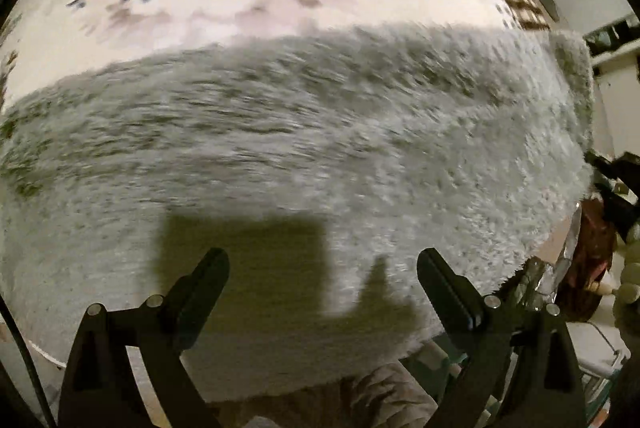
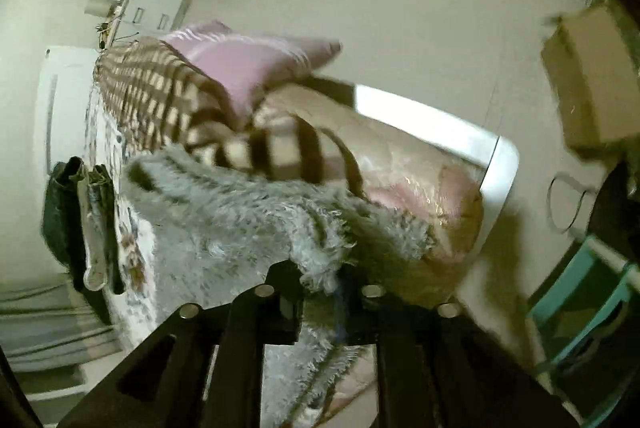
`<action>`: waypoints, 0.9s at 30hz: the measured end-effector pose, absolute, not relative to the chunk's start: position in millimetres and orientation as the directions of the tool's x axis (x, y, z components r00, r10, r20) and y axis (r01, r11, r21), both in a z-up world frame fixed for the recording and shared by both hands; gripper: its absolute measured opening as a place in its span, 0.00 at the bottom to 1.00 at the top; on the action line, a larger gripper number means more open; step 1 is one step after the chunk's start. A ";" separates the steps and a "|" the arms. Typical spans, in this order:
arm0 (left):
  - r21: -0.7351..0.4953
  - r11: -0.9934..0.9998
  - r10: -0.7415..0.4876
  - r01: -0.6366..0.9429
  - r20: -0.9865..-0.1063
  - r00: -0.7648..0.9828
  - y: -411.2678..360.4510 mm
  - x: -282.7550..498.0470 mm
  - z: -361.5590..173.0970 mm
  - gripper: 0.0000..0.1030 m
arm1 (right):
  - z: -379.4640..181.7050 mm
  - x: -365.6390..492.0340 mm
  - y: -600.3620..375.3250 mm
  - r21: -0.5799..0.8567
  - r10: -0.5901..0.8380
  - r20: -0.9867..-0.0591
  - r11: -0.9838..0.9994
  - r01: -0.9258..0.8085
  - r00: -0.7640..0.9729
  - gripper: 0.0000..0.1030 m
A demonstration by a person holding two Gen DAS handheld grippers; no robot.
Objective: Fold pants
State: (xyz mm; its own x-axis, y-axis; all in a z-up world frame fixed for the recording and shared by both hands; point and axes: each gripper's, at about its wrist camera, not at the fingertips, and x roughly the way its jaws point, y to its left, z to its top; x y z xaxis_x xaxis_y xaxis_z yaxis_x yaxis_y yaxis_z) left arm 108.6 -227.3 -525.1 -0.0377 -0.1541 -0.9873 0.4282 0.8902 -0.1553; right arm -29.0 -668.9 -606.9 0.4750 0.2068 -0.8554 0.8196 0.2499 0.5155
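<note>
Fluffy grey pants (image 1: 320, 132) stretch lengthwise across the bed (image 1: 200, 8). Left gripper (image 1: 324, 268) hovers above, fingers spread; right gripper (image 2: 320, 284) pinches their edge.

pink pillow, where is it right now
In the right wrist view the pink pillow sits upper left of centre, at the head of the bed, resting on the checked blanket with the grey fluffy pants lower in the frame.

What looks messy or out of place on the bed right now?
Mostly the fluffy grey pants: one end is bunched up and pinched in the right gripper, so they do not lie flat. The left gripper hovers open above them. A pink pillow sits tilted on the checked blanket. Nothing looks spilled or damaged.
</note>
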 end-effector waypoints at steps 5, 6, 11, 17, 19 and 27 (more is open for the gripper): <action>-0.179 0.862 -0.161 0.474 -0.984 -0.078 -250.4 98.8 -541.9 0.93 | -628.1 -58.1 -667.7 0.586 0.253 -0.804 0.191 0.787 0.537 0.75; -0.183 0.859 -0.163 0.478 -0.983 -0.084 -252.4 97.3 -544.9 0.93 | -634.3 -59.0 -665.7 0.588 0.272 -0.801 0.193 0.785 0.533 0.75; -0.201 0.871 -0.171 0.449 -0.979 -0.107 -254.2 96.2 -567.5 0.93 | -654.5 -55.4 -659.6 0.638 0.273 -0.766 0.208 0.741 0.582 0.81; -0.217 0.881 -0.175 0.421 -0.975 -0.136 -244.3 98.0 -584.4 1.00 | -657.3 -42.0 -653.5 0.730 0.303 -0.682 0.234 0.642 0.665 0.81; -0.212 0.882 -0.168 0.421 -0.976 -0.139 -245.1 103.1 -589.4 1.00 | -660.0 -41.4 -654.8 0.771 0.302 -0.636 0.197 0.606 0.711 0.75; -0.230 0.917 -0.172 0.326 -0.965 -0.196 -240.2 136.3 -600.3 1.00 | -648.0 -25.9 -644.8 0.818 0.287 -0.572 0.258 0.513 0.768 0.59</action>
